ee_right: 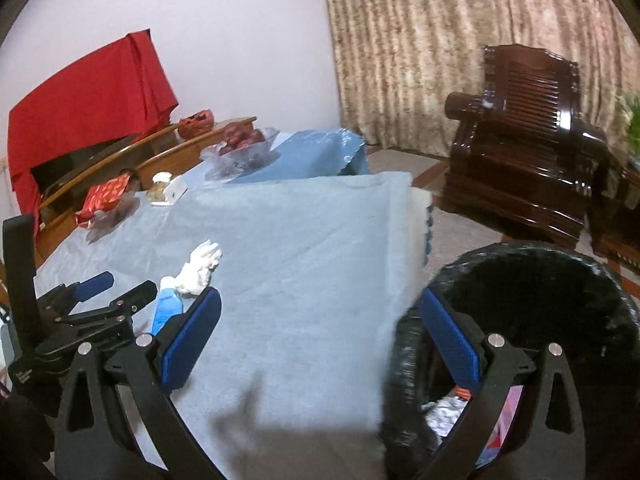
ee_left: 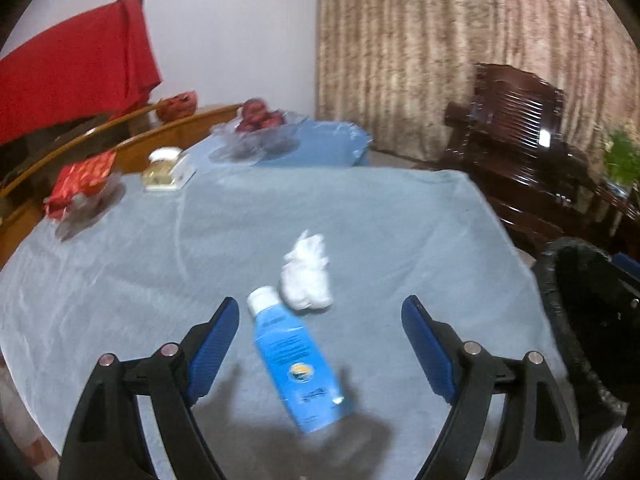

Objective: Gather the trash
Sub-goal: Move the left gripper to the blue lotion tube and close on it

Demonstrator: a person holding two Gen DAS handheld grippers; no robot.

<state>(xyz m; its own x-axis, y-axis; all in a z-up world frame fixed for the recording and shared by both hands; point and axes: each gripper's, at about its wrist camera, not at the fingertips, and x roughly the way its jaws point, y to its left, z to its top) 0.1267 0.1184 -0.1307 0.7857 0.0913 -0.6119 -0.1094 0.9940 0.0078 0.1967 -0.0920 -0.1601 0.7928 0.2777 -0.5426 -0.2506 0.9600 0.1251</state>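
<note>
Blue plastic bottle point(ee_left: 298, 362) lies on its side on the cloth-covered bench point(ee_left: 360, 216), between the spread left tongs point(ee_left: 320, 330), with crumpled white tissue point(ee_left: 307, 274) just beyond its cap; the right tongs point(ee_right: 320, 320) gape empty beside the black-lined bin point(ee_right: 532, 304)

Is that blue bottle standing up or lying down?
Lying down. The blue bottle rests on its side on the tablecloth, white cap pointing away, beside the crumpled tissue.

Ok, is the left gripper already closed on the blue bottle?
No, the left gripper is wide open, its blue pads apart on either side of the blue bottle, which lies on the table cloth beside the crumpled tissue.
</note>
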